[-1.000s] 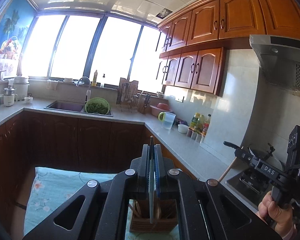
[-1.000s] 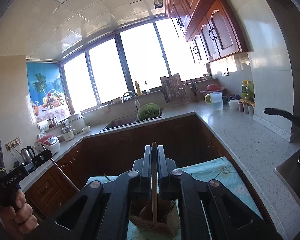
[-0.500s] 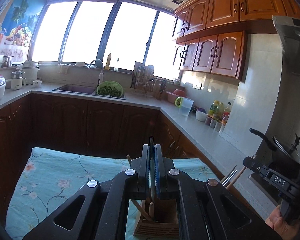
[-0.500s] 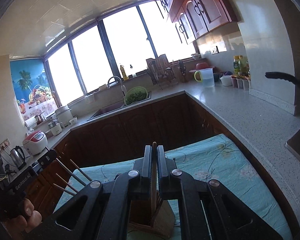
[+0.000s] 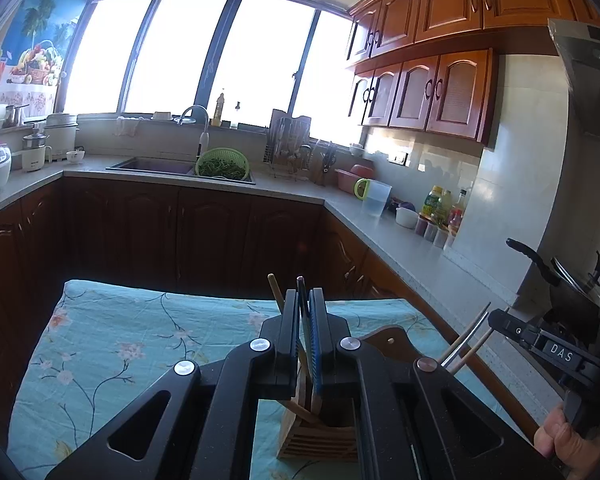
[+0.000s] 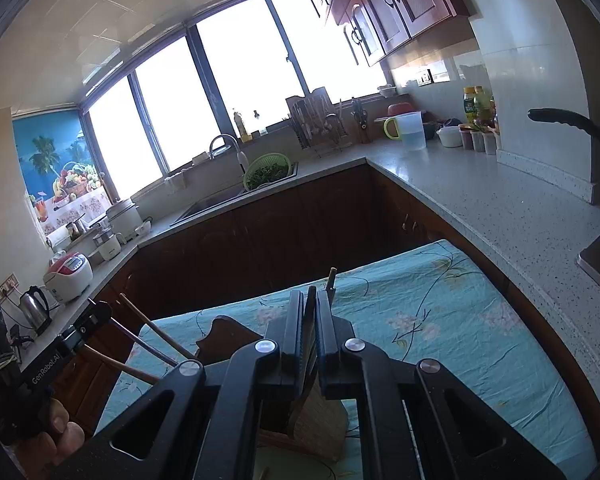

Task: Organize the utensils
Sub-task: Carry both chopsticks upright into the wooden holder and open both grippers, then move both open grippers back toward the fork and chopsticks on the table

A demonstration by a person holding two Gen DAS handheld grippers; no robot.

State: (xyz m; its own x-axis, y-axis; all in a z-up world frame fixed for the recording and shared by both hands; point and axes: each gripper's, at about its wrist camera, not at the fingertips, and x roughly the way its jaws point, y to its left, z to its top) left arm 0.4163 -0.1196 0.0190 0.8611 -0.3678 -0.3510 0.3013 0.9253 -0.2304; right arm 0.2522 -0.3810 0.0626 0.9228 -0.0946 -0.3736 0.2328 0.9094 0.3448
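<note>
Here, two grippers are seen; the left gripper (image 5: 305, 300) is clamped on a thin utensil (image 5: 301, 294), the right gripper (image 6: 310, 304) on a dark stick (image 6: 311, 300), both above one slatted wooden holder (image 5: 320, 438) on the floral cloth (image 5: 120, 344); a brown board (image 6: 230, 338) is fully shown only by the right view.

Holder (image 5: 320, 436) base, utensil ends hidden behind fingers (image 5: 290, 340).

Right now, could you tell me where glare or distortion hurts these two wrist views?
Left wrist view: the windows are blown out white, the cabinets beneath dark, straight lines bowed by fisheye. Right wrist view: same overexposed windows; the wooden holder sits shadowed under the right gripper.
</note>
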